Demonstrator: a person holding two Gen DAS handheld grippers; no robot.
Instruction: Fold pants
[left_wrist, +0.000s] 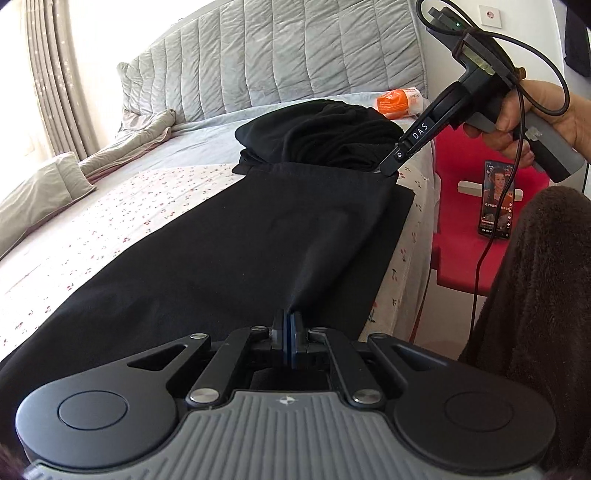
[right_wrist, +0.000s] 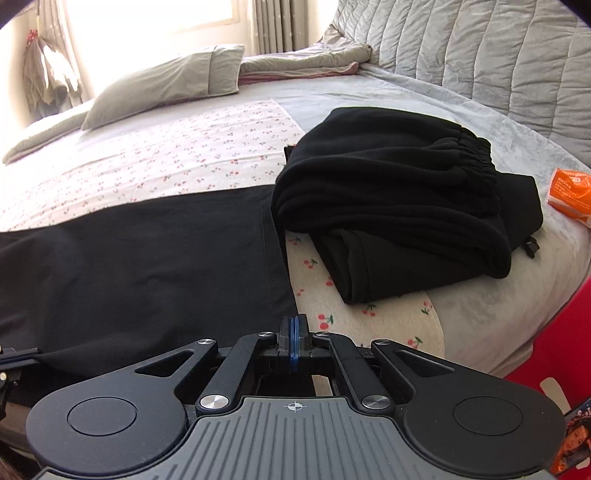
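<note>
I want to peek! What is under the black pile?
Under the pile shows the cherry sheet and grey blanket. The pants lie beside it. Anything further beneath is covered.

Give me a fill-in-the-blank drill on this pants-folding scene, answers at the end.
1. The left gripper is shut on the ____ pants.
2. The orange packet lies on the ____.
3. Beyond the flat pants sits a pile of folded black clothes; its top garment has an ____ waistband.
4. The phone leans on a ____ chair.

Answers: black; bed; elastic; red
</note>
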